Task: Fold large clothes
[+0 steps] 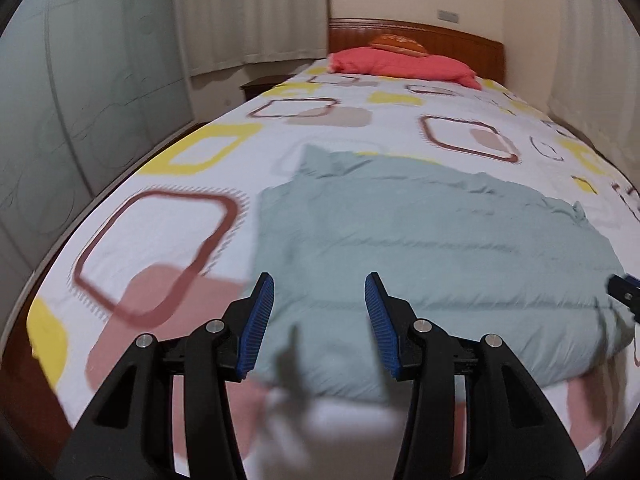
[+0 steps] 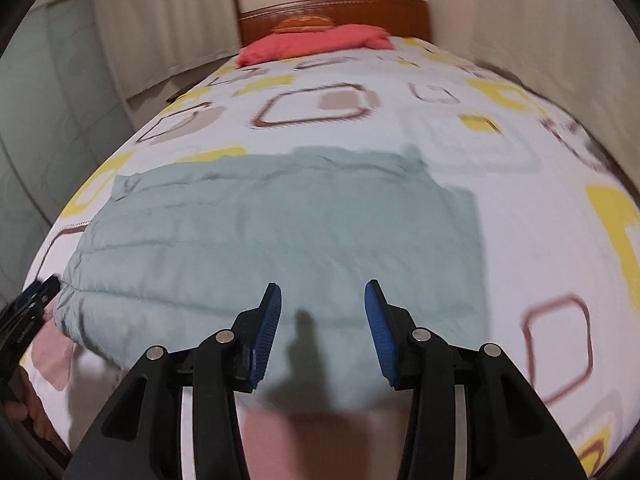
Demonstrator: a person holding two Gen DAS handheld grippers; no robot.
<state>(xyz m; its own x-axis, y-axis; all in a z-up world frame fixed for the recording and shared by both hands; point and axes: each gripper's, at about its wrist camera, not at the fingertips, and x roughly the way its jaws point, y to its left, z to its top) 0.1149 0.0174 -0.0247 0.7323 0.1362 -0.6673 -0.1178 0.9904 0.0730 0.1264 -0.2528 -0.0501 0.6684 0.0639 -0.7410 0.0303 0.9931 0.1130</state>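
Both the left gripper [image 1: 319,330] and right gripper [image 2: 323,334] are hovering part-open and empty over the near edge of the jacket [image 1: 432,248], which is lying crosswise, equally near to each.

Near edge of the bed [image 1: 168,236] is smeared by motion blur in both views; sheet pattern there unreadable. Folded pale-green garment [image 1: 420,264] has its near edge blurred, layers indistinct. Right gripper [image 1: 624,286] is cut off by the picture's right edge in left wrist view, jaws unseen. Orange object [image 1: 396,44] at the headboard end, possibly a cushion.
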